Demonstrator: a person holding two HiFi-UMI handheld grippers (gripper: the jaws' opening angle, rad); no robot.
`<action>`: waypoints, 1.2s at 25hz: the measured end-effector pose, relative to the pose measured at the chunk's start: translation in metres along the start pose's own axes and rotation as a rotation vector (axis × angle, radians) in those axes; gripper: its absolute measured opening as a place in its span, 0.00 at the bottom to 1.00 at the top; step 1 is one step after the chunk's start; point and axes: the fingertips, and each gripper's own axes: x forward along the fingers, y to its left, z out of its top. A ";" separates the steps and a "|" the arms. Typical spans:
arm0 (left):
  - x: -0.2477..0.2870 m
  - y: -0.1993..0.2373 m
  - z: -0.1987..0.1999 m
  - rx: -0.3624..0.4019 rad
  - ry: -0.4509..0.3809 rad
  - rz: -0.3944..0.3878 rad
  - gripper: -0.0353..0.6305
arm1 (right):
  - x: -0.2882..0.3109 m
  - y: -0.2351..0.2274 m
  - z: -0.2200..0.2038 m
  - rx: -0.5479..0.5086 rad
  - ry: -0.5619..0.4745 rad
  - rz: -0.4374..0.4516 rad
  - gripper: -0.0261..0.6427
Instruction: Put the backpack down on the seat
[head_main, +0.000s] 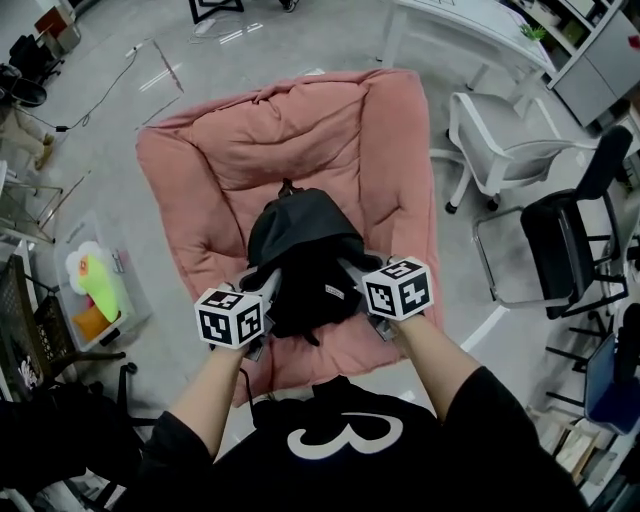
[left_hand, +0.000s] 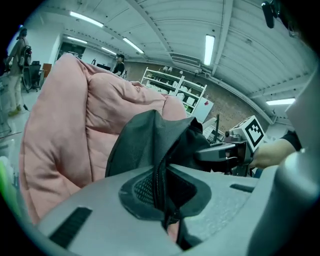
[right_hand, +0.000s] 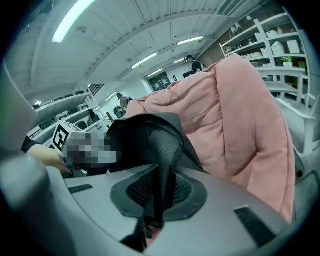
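Both forearms (head_main: 215, 390) reach out side by side from the near edge, angled downward over the pink seat (head_main: 200, 170). The left gripper (head_main: 268, 290) is clamped on the left side of the black backpack (head_main: 300, 240), jaws nearly together on a zipped fold. The right gripper (head_main: 345, 268) pinches a mesh strap on its right side. The backpack is at the seat's near middle; whether it rests there is unclear.

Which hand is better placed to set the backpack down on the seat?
Neither clearly: left gripper and right gripper are both shut on the backpack, one each side, over the seat. Lower together.
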 end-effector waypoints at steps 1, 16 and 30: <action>0.007 0.005 0.001 0.004 0.003 0.011 0.07 | 0.006 -0.005 0.001 -0.009 0.004 -0.004 0.08; 0.053 0.068 -0.001 -0.043 -0.022 0.163 0.15 | 0.070 -0.049 0.005 -0.065 0.023 -0.039 0.17; -0.009 0.068 -0.029 -0.143 -0.071 0.166 0.48 | 0.003 -0.050 -0.001 -0.059 -0.089 -0.133 0.45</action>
